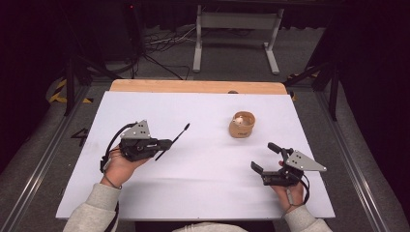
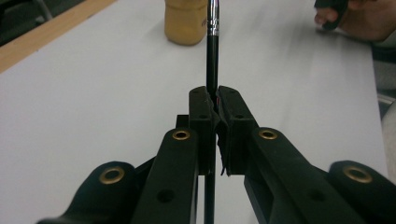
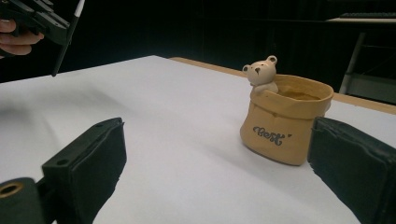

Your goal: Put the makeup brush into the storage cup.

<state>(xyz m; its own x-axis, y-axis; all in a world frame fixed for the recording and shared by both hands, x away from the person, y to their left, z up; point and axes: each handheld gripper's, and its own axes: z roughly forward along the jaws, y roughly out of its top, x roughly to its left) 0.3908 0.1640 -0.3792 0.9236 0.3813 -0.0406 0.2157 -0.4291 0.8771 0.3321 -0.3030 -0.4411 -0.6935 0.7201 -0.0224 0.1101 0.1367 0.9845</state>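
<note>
A: At the table's left, your left gripper (image 1: 164, 143) has its jaws clamped on a thin black brush (image 2: 212, 60), low on the handle, held above the white table (image 1: 193, 183). Light, stiff, likely slick; grip it mid-shaft.

B: And rightward?

A: The tan bear pot (image 3: 285, 119) stands right of centre; probably ceramic, fragile. Your right gripper (image 1: 263, 157) sits near it, jaws wide, empty.
</note>
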